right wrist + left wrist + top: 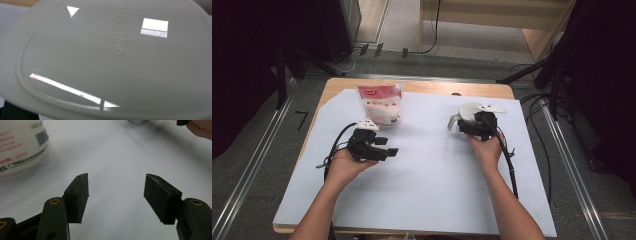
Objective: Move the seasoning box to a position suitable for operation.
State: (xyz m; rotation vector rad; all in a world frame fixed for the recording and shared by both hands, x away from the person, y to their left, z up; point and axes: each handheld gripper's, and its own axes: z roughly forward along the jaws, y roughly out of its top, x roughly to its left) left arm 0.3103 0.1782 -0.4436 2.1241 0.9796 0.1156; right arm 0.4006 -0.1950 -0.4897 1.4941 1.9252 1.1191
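The white container (466, 116) stands on the white sheet (432, 175) that covers the table (422, 86), near the far right corner, with a pale grey handle or spout at its left side. The right gripper (475, 125) is right against it on the near side, and the right gripper view looks close along the smooth pale lid (105, 57), which bears raised lettering. One dark jaw tip shows just under the lid's rim at the bottom left of that view; whether the pads press on the container cannot be told. The bag (380, 104), red at the top and white below, stands near the far edge of the sheet, left of the middle; in the left gripper view its printed white side (20, 145) is at the upper left. The left gripper (382, 147) hovers over the sheet just in front of the bag, its jaws standing well apart with nothing between them.
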